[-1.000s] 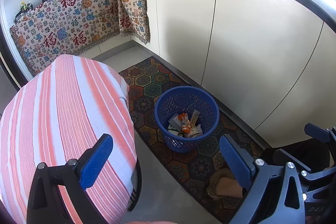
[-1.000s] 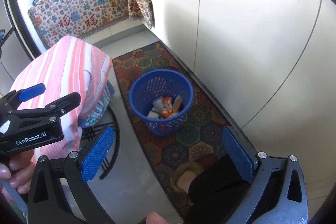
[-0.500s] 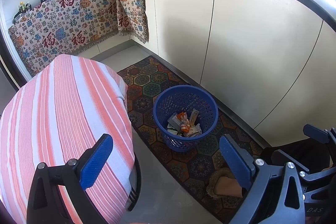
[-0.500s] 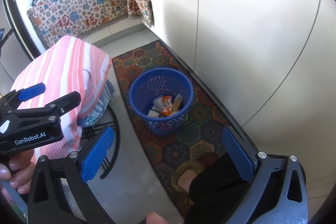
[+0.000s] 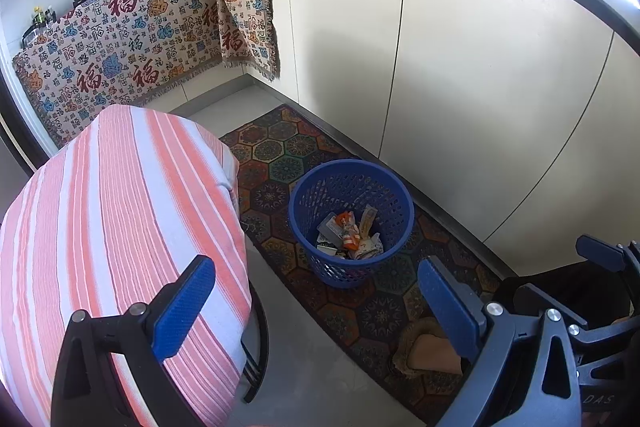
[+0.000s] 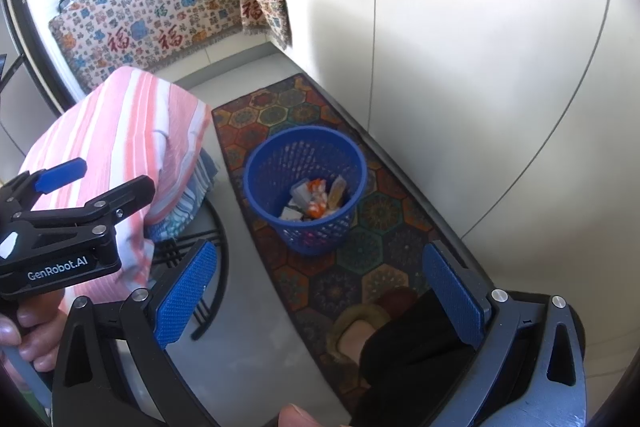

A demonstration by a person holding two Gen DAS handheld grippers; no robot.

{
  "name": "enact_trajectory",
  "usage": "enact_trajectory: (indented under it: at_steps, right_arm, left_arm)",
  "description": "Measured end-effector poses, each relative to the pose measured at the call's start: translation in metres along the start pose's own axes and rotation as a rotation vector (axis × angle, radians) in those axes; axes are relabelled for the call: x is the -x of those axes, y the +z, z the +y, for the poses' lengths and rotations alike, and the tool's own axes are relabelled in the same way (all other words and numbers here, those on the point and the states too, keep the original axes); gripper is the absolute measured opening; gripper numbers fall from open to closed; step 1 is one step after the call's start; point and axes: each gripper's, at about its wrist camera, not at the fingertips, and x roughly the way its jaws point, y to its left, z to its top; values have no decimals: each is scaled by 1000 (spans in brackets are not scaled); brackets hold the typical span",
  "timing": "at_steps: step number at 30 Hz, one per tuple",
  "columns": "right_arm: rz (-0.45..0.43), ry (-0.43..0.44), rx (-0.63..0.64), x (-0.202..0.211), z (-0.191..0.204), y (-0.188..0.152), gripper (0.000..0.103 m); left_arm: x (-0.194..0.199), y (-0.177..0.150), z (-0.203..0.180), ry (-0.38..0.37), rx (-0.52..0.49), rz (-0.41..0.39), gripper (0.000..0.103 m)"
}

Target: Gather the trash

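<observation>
A blue mesh wastebasket (image 5: 394,205) (image 6: 352,155) stands on a patterned rug, holding several crumpled wrappers (image 5: 348,233) (image 6: 316,201), white, orange and tan. My left gripper (image 5: 316,311) hangs open and empty, up above and in front of the basket, its left finger over a striped table. My right gripper (image 6: 320,291) is also open and empty, held above the rug on the near side of the basket. In the right wrist view the left gripper (image 6: 60,203) appears at the left edge, held by a hand (image 6: 24,339).
A round table with a pink-striped cloth (image 5: 112,227) (image 6: 116,131) sits left of the basket. White cabinet doors (image 5: 460,67) line the right. The hexagon-patterned rug (image 5: 288,151) runs along them. A slippered foot (image 6: 360,331) and dark trouser leg stand on it. Pans sit on a cloth-draped counter (image 5: 132,39).
Both views have drifted slightly; the basket sits a touch lower left in the left wrist view. The grippers stay open and empty.
</observation>
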Motion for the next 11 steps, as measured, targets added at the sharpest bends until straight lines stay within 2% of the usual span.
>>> enact_trajectory:
  at_steps: [11]
  right_arm:
    - [22,-12,13,-6,5,0,103]
  left_arm:
    - [8,-6,13,-2,17,-20,103]
